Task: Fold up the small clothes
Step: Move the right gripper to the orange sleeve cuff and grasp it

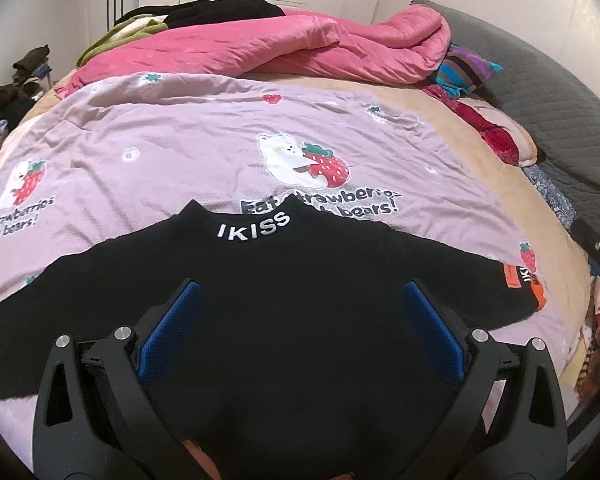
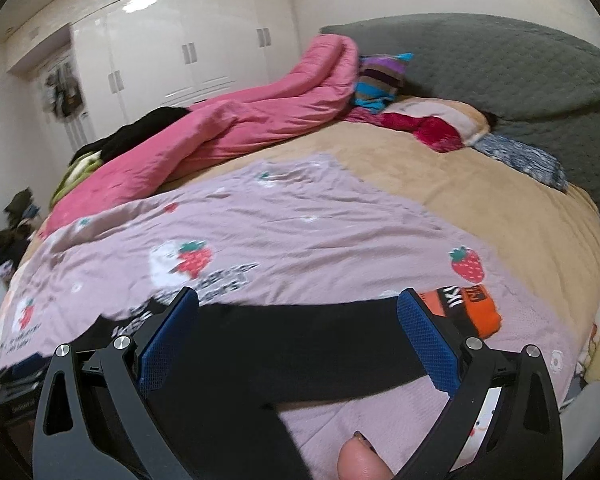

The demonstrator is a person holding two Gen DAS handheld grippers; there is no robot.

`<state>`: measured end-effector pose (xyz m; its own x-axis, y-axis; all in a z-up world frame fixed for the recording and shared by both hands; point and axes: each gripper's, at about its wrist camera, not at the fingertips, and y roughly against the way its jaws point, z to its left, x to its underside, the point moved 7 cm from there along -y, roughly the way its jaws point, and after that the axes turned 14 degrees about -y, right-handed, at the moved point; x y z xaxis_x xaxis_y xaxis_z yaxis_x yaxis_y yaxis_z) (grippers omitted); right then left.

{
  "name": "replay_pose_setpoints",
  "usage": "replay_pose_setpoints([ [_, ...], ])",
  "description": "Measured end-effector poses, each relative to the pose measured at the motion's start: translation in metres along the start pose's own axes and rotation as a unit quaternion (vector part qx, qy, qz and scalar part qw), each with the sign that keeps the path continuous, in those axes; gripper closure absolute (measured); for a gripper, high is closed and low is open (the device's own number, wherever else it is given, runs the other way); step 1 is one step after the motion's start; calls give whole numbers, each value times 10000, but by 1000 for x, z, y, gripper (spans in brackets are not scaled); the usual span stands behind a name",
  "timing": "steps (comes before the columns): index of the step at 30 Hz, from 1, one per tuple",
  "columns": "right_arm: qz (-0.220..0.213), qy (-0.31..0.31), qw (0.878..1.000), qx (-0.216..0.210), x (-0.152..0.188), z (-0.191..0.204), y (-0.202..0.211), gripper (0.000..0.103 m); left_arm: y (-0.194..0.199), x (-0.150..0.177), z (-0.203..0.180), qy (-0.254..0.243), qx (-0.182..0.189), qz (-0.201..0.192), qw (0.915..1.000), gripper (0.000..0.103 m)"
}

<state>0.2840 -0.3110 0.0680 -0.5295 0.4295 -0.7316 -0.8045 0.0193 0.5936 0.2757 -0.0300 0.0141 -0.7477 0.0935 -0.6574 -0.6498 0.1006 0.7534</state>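
Observation:
A small black sweater (image 1: pixel 300 288) with "IKISS" on its collar lies flat, sleeves spread, on a lilac strawberry-print sheet (image 1: pixel 160 152). Its right sleeve ends in an orange cuff (image 1: pixel 534 292). My left gripper (image 1: pixel 300 292) is open above the sweater's chest, blue pads wide apart, holding nothing. In the right wrist view my right gripper (image 2: pixel 298 300) is open over the right sleeve (image 2: pixel 300 344), with the orange cuff (image 2: pixel 472 312) just beyond its right finger. It holds nothing.
A pink quilt (image 1: pixel 300 52) is bunched at the far side of the bed, with dark clothes (image 1: pixel 220 10) behind it. Striped and red pillows (image 1: pixel 468 68) lie by the grey headboard (image 1: pixel 540 80). White wardrobes (image 2: pixel 172 52) stand behind. A thumb (image 2: pixel 362 460) shows at the bottom edge.

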Motion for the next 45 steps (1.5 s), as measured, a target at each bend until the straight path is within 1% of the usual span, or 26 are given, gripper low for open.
replay_pose_setpoints([
  [5, 22, -239, 9992, 325, -3, -25, -26, 4, -25, 3, -3, -156, -12, 142, 9998, 8],
  [9, 84, -364, 9973, 638, 2, -47, -49, 4, -43, 7, -5, -254, 19, 219, 9994, 8],
  [16, 349, -909, 9895, 1071, 21, -98, -86, 4, -71, 19, -1, -160, 79, 382, 9991, 8],
  [20, 505, -1459, 9772, 1455, 31, -143, -104, 4, -80, 25, 1, -126, 62, 474, 9988, 8],
  [24, 739, -2020, 9619, 1686, 41, -183, -113, 4, -85, 28, -1, -152, 33, 508, 9986, 8],
  [27, 844, -2171, 9545, 1862, 45, -203, -122, 4, -88, 30, -3, -160, 56, 533, 9984, 8],
  [30, 983, -2381, 9500, 1767, 49, -215, -132, 4, -91, 31, -3, -118, 84, 556, 9983, 8],
  [35, 918, -2618, 9474, 1594, 47, -224, -147, 5, -93, 31, 0, -29, 137, 558, 9983, 8],
  [36, 843, -2709, 9469, 1510, 44, -226, -148, 7, -93, 31, 2, 6, 151, 557, 9983, 8],
  [37, 790, -2801, 9457, 1450, 42, -227, -150, 19, -93, 30, 3, 29, 158, 552, 9983, 8],
  [38, 725, -2893, 9432, 1463, 39, -230, -150, 37, -93, 30, 6, 64, 157, 554, 9983, 8],
  [39, 658, -2961, 9413, 1481, 37, -234, -151, 47, -93, 30, 7, 89, 144, 554, 9983, 8],
  [40, 585, -3050, 9393, 1458, 35, -236, -149, 63, -93, 30, 9, 111, 136, 555, 9983, 8],
  [41, 555, -3097, 9383, 1433, 34, -236, -147, 77, -93, 30, 11, 122, 130, 558, 9983, 8],
  [43, 496, -3088, 9409, 1302, 28, -232, -141, 87, -91, 31, 15, 152, 76, 591, 9981, 8],
  [44, 440, -3057, 9431, 1234, 25, -227, -137, 88, -89, 30, 16, 181, 63, 602, 9980, 8],
  [45, 354, -3023, 9461, 1109, 20, -221, -132, 89, -85, 29, 17, 241, 138, 578, 9979, 8],
])
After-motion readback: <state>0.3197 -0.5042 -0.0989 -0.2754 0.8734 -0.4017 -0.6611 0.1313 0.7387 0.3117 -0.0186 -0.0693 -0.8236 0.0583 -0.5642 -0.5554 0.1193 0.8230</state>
